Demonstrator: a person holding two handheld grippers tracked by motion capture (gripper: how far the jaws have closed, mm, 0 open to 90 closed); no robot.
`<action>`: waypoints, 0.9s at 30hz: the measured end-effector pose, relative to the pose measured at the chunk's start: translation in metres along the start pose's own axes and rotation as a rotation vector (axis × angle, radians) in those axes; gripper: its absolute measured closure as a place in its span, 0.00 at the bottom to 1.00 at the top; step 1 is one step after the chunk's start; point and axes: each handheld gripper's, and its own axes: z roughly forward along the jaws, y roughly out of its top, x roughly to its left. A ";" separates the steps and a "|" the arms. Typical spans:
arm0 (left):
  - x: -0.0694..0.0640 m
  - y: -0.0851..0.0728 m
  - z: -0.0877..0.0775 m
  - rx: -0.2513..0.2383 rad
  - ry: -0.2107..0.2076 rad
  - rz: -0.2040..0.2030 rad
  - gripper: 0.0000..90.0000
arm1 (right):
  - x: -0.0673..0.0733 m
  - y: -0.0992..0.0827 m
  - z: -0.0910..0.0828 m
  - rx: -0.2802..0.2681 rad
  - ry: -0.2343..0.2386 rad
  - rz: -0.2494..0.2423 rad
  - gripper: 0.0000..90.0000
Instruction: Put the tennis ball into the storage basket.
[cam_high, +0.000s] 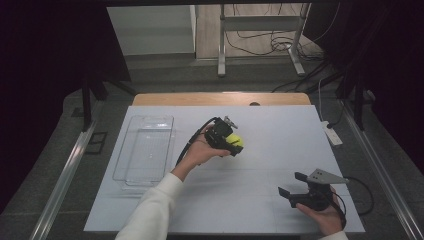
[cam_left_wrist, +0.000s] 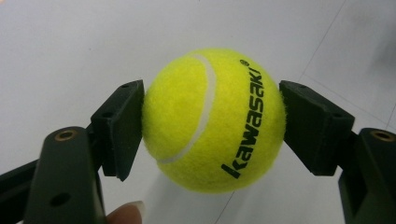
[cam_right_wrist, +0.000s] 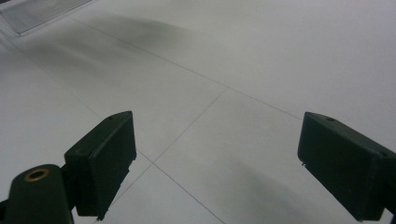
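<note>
Nearest the high camera, at five o'clock on the surface (cam_high: 260, 150), the right tongs (cam_high: 292, 184) rest in a hand, spread wide with nothing between them, apparently parked while the other hand works. Left tongs (cam_high: 235, 145) sit near the centre, clamped on the ball (cam_left_wrist: 214, 120); their pads press its two sides squarely, so the grip looks secure, and the ball seems lifted just off the sheet. At nine o'clock lies a clear tray (cam_high: 145, 150), well apart from the ball and a likely place for it.
</note>
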 end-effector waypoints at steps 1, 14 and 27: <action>0.000 0.000 -0.001 -0.003 0.002 -0.001 0.30 | 0.000 0.000 0.000 -0.001 0.000 0.001 0.13; 0.001 0.002 -0.011 -0.029 0.028 0.002 0.30 | 0.000 0.000 0.000 -0.005 -0.001 0.007 0.13; -0.002 0.003 -0.024 -0.068 0.035 0.011 0.30 | 0.000 0.000 -0.001 -0.005 -0.003 0.008 0.13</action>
